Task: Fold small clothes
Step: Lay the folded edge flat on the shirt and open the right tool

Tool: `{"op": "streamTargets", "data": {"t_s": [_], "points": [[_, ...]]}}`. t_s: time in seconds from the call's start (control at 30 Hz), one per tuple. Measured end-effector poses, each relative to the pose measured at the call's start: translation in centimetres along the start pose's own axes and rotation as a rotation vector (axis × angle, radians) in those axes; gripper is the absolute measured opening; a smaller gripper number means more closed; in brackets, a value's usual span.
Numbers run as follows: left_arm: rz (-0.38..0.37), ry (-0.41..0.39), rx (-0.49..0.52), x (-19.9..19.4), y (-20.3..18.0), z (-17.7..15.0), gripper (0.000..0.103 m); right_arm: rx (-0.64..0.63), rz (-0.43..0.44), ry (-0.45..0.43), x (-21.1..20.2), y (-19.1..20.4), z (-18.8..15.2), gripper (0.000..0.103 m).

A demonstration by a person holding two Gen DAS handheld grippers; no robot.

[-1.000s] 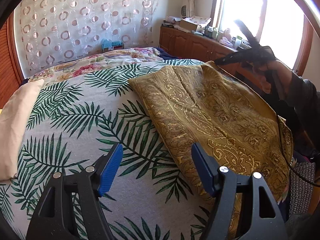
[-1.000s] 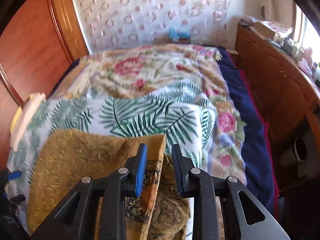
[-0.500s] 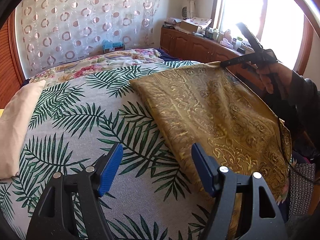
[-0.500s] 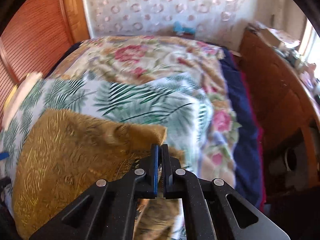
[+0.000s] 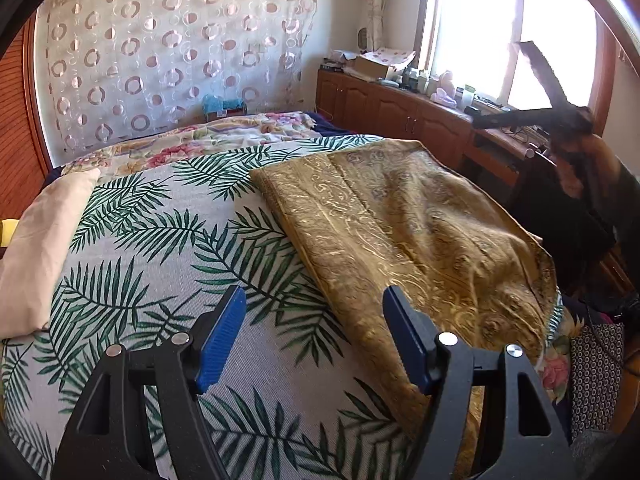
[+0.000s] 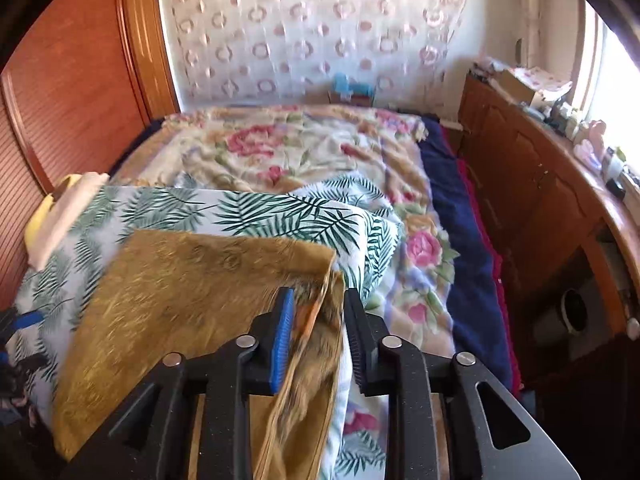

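Observation:
A golden-brown patterned cloth lies spread on the palm-leaf bedspread, its right side hanging over the bed edge. My left gripper is open and empty, hovering above the bedspread just left of the cloth's near edge. In the right wrist view the same cloth lies flat, and its far right corner sits between the pads of my right gripper, which is open. The right gripper also shows in the left wrist view, raised above the cloth's far right corner.
A cream pillow lies at the bed's left side. A floral quilt covers the far end of the bed. A wooden cabinet with clutter runs along the right under the window. A wooden wardrobe stands to the left.
My right gripper was shut on the cloth's corner half a second ago; it has now opened and risen, and the cloth has settled flat. My left gripper has stayed in place.

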State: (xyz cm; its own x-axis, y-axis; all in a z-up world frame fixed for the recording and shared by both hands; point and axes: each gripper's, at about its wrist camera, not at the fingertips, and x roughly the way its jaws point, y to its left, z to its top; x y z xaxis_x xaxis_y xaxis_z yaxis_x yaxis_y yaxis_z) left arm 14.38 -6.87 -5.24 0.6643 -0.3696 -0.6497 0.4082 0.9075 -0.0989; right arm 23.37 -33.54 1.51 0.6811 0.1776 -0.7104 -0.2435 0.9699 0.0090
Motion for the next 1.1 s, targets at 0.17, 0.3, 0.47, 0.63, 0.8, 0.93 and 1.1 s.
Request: {"op": "streamTargets", "data": {"t_s": [0.17,0.3,0.47,0.63,0.8,0.93,1.1], "points": [[-0.008,-0.012,-0.014,-1.0,-0.4,-0.7,0.072,0.017,0.023,-0.007,-4.2,1.2,-6.6,0.031],[-0.003,-0.011,-0.005,-1.5,-1.2,-1.4,0.072,0.031,0.040,0.017,-5.7,2.0,-11.9,0.031],[0.001,-0.010,-0.002,-2.1,-1.9,-2.2,0.072,0.040,0.039,0.051,-6.0,2.8,-15.7,0.031],[0.010,-0.009,0.004,-2.7,-2.2,-2.6,0.072,0.052,0.047,0.082,-5.7,2.8,-16.5,0.031],[0.014,-0.005,0.009,-3.0,-2.1,-2.9,0.072,0.060,0.035,0.100,-5.5,3.2,-16.4,0.031],[0.011,-0.004,0.014,-3.4,-2.1,-3.0,0.072,0.065,0.039,0.084,-5.4,3.6,-16.2,0.031],[0.009,-0.002,0.024,-3.6,-1.9,-3.0,0.072,0.030,0.052,-0.001,-7.1,4.4,-16.2,0.006]]}}
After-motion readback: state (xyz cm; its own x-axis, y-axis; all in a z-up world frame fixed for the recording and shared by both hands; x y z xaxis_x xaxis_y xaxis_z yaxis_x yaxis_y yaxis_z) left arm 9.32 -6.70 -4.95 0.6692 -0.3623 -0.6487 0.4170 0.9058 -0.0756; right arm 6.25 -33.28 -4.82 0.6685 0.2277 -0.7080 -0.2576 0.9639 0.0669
